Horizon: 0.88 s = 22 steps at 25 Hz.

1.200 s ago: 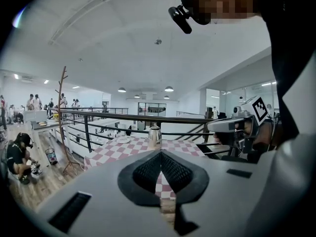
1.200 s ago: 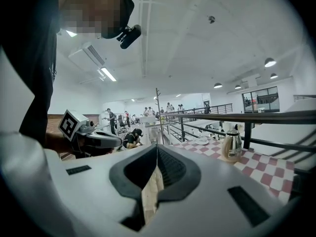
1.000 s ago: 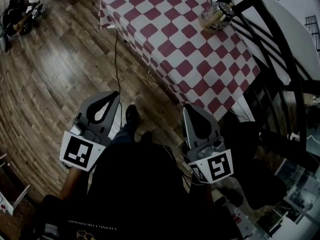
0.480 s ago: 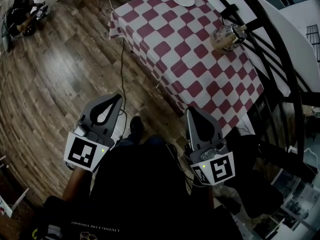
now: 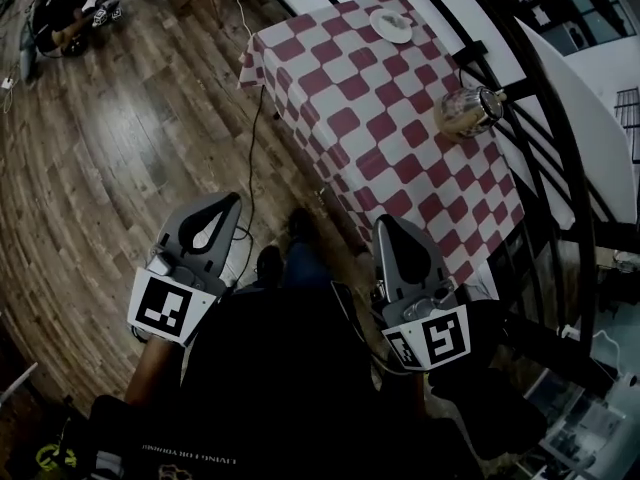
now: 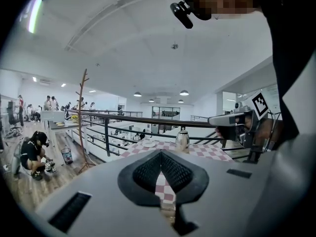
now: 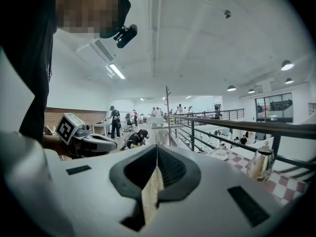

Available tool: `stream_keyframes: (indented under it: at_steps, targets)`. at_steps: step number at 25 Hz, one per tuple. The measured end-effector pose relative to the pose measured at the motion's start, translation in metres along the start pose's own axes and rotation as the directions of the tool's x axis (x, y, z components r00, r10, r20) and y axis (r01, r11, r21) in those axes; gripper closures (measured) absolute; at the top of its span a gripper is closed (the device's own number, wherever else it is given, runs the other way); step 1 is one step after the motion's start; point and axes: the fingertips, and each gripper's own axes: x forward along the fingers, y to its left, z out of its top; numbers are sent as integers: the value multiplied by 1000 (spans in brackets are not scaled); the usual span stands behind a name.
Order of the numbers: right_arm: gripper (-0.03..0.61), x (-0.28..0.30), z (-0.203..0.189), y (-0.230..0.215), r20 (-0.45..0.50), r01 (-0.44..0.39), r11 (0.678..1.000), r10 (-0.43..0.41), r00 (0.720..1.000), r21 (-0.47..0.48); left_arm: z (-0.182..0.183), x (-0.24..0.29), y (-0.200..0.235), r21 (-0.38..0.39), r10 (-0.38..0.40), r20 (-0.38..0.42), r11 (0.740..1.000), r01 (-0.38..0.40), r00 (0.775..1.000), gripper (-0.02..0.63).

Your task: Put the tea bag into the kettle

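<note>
**A:** In the head view, what is hard to make out?

**B:** The tea bag. The plate (image 5: 391, 25) at the far end of the checkered table (image 5: 350, 128) carries a small grey thing, but it is too small to name. The kettle (image 5: 467, 111) stands on the same table, at the edge beside the black railing (image 5: 588, 238) and well apart from the plate. The person's dark body hides the floor under both tools.

**A:** And the tools?

**B:** The left gripper (image 5: 230, 201) and the right gripper (image 5: 388, 223) hang over the wooden floor, short of the table. A cable (image 5: 252, 158) drops from the table corner.

**A:** The left gripper view?

**B:** Its jaws are pressed together with nothing between them. Only a strip of the checkered cloth shows through the slit. Beyond it are the kettle and the plate. A coat stand (image 6: 83, 117) and a crouching person (image 6: 32, 154) are at the left.

**A:** The right gripper view?

**B:** Its jaws are also pressed together and empty. The kettle is at the right, partly behind a railing bar.
</note>
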Motion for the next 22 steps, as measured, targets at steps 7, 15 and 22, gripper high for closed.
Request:
stream_keyframes:
  at_steps: [7,15,22]
  targets:
    - [561,26,7,12,26,-61,998,62,998,-31,-1,-15,24,-21,63,26,998,-62,998,620]
    - [561,62,3,-2,26,-104,994,105,994,-13,-2,6,50,-24,104,10,994,-104,995,620]
    - [561,115,5,-37,33,-154,988,154,988,9,7,40,84,-31,159,-19,987,-159,987,620]
